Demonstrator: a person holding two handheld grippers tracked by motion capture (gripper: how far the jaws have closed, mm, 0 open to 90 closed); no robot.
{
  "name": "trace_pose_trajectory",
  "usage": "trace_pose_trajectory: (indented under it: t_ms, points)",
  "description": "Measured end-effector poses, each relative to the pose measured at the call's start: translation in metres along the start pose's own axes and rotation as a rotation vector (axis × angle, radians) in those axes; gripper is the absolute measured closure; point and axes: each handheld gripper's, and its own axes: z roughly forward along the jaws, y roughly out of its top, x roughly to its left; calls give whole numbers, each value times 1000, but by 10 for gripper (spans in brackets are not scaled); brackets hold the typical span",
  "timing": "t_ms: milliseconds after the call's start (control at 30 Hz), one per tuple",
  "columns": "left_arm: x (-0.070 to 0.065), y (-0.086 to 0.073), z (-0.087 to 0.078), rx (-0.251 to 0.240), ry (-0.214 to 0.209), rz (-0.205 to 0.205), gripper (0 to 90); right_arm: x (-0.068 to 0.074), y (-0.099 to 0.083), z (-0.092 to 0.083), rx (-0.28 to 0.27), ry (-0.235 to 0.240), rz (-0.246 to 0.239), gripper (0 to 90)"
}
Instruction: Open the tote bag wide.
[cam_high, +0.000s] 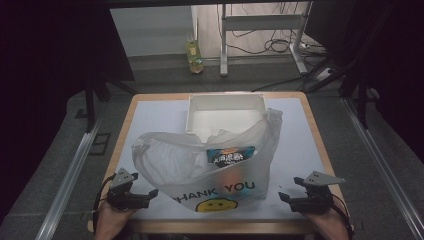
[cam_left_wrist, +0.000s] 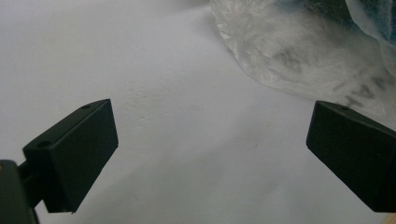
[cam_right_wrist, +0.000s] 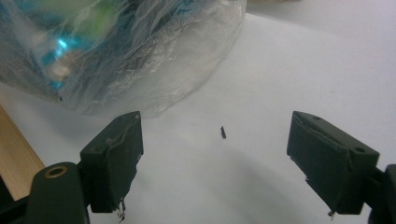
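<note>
A translucent plastic bag (cam_high: 210, 165) printed "THANK YOU" with a yellow smiley lies in the middle of the table, and a blue snack packet (cam_high: 231, 155) shows through it. My left gripper (cam_high: 150, 194) rests at the table's front left, just left of the bag, open with nothing between its jaws. In the left gripper view the bag (cam_left_wrist: 299, 56) lies ahead to the upper right of the left gripper (cam_left_wrist: 210, 154). My right gripper (cam_high: 284, 197) sits at the front right, open and empty. In its own view the right gripper (cam_right_wrist: 215, 158) faces the bag (cam_right_wrist: 116, 51) at upper left.
A white open box (cam_high: 225, 112) stands at the back of the table, partly behind the bag. The white mat (cam_high: 295, 140) covers the wooden tabletop (cam_high: 320, 145). A small dark speck (cam_right_wrist: 223, 132) lies on the mat. Beyond the table, a bottle (cam_high: 194, 55) stands on the floor.
</note>
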Motion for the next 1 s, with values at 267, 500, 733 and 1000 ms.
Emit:
trace_pose_trajectory:
  t_ms: [267,500,733,1000]
  points:
    - [-3,0,-1,6,-6,15,102,1,1,-2,4,-4,-12,228]
    - [-5,1,-4,-11,-27,22,212,3,3,-4,2,-2,-23,268]
    - [-10,2,-7,-8,-15,54,346,7,5,-6,2,-2,-40,330]
    - [-13,2,-10,14,-57,56,653,15,8,-9,18,-6,-75,519]
